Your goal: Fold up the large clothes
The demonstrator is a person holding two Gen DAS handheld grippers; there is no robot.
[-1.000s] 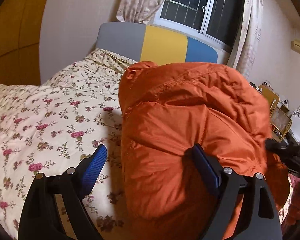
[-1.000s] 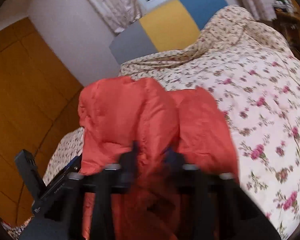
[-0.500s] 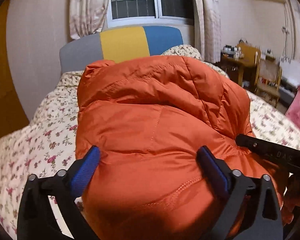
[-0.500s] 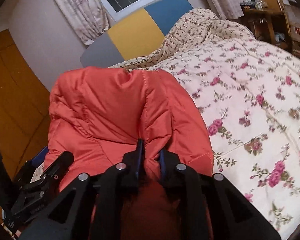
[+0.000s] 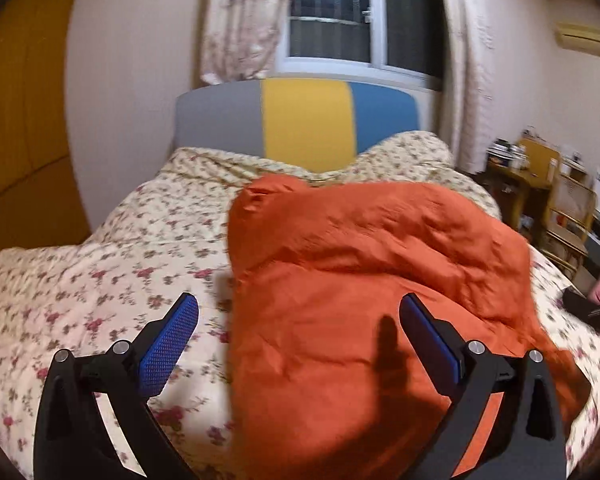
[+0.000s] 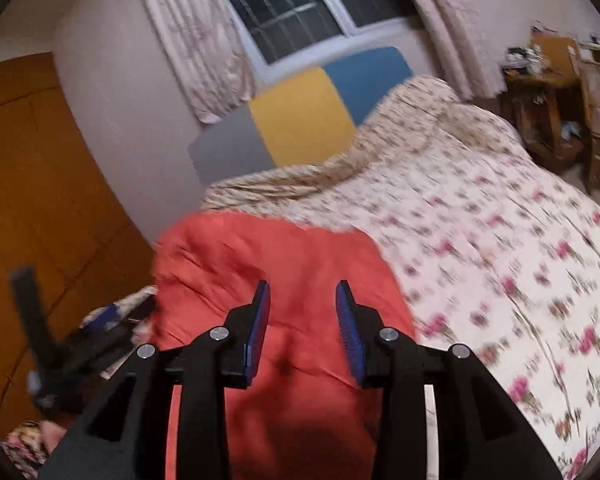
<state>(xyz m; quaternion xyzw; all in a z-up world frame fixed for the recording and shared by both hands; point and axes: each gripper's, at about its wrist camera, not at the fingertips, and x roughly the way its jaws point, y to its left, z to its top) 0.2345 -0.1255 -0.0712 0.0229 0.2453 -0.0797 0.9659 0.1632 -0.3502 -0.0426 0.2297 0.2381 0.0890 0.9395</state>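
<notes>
Orange puffer jacket (image 5: 360, 280) is lying in a bundled heap on the floral bedspread (image 5: 100, 272), near edge of the bed, closer to me than the grey/yellow/blue headboard (image 5: 300, 128).

My left gripper (image 5: 300, 344) is spread wide, nothing pinched. Its right blue pad (image 5: 428, 340) sits over the jacket's near part and its left pad (image 5: 168, 348) over bare bedspread; neither presses the fabric as far as I can see. Jacket's left edge runs between the two pads.

My right gripper (image 6: 303, 328) has just been opening: jaws part-way apart, a clear gap between the blue pads (image 6: 258, 332). Orange fabric (image 6: 292, 280) shows through the gap but the pads are off it, so no grip. From this camera the jacket is at the near left of the bed, with the bedspread (image 6: 500, 240) stretching away to the right.

Left gripper also shows up blurred at the left edge of the right camera (image 6: 60, 360), just beside the jacket. Both views are motion-blurred.

Background: window (image 5: 340, 16) with curtains above the headboard, wooden wardrobe (image 6: 40, 200) at left, cluttered desk (image 6: 548, 92) at far right.
</notes>
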